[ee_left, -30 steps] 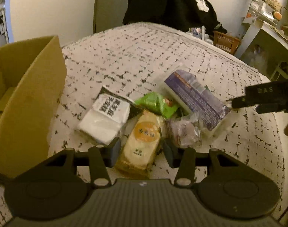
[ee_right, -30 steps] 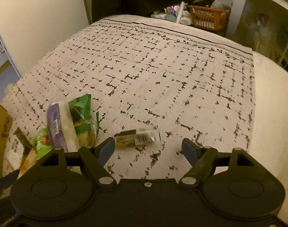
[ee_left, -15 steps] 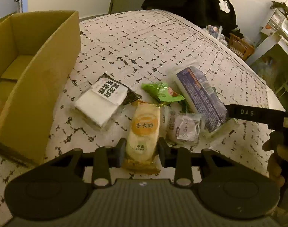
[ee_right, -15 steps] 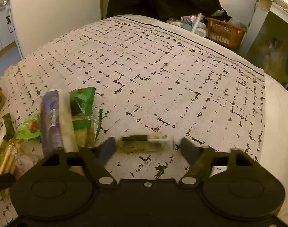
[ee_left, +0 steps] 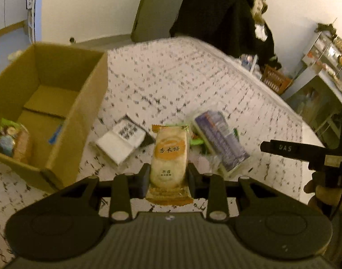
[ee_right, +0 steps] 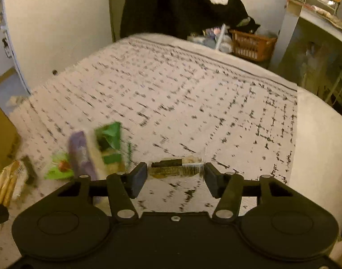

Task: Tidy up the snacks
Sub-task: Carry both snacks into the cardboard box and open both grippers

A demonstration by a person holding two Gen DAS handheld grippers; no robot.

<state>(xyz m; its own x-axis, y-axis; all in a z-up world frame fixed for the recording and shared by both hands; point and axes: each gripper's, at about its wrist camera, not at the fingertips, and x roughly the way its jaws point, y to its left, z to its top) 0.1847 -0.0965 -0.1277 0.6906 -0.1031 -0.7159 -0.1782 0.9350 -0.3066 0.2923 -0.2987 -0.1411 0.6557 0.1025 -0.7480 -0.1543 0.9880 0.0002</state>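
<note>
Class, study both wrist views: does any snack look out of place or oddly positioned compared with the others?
Yes. One small snack bar lies alone on the bedspread, apart from the pile around the purple packet. It sits between the open right gripper fingers, not yet gripped.

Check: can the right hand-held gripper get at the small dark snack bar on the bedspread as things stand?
Probably yes. The right hand-held gripper is open, and the small snack bar lies flat just beyond its fingertips, roughly centred between them. Nothing sits in the way; the snack pile lies to its left.
</note>
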